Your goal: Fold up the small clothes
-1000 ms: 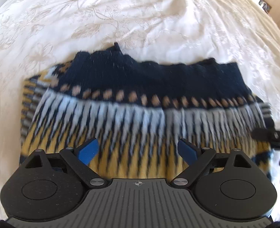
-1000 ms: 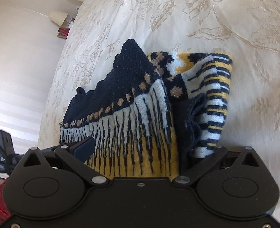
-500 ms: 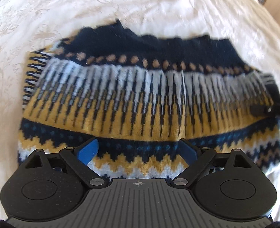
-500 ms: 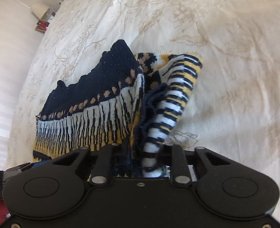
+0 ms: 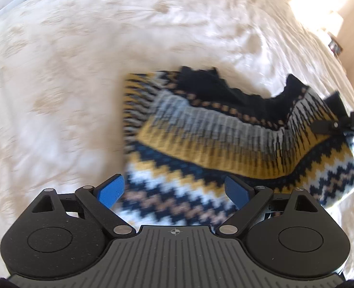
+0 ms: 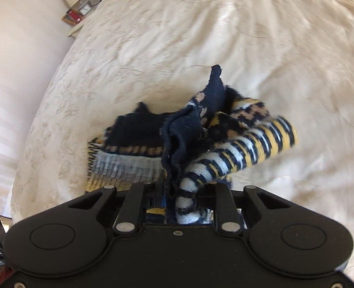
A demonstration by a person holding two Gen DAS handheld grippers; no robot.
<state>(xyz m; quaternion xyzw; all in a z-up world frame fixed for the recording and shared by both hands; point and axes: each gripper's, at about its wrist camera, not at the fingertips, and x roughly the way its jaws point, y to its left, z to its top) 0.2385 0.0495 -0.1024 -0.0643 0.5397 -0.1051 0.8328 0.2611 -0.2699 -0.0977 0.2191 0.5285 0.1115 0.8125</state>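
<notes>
Lifted off the bedspread since a second ago, the sweater's end is pinched where the right gripper has just closed, ready to fold toward the bed's middle, while the left gripper hovers wide open and empty.

Left tongs gaping, tilted down; right tongs just closed, clamped on knit.

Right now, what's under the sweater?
The cream bedspread lies under the sweater. The right gripper pinches and lifts one end, showing bedspread there. Anything beneath the flat part is covered.
</notes>
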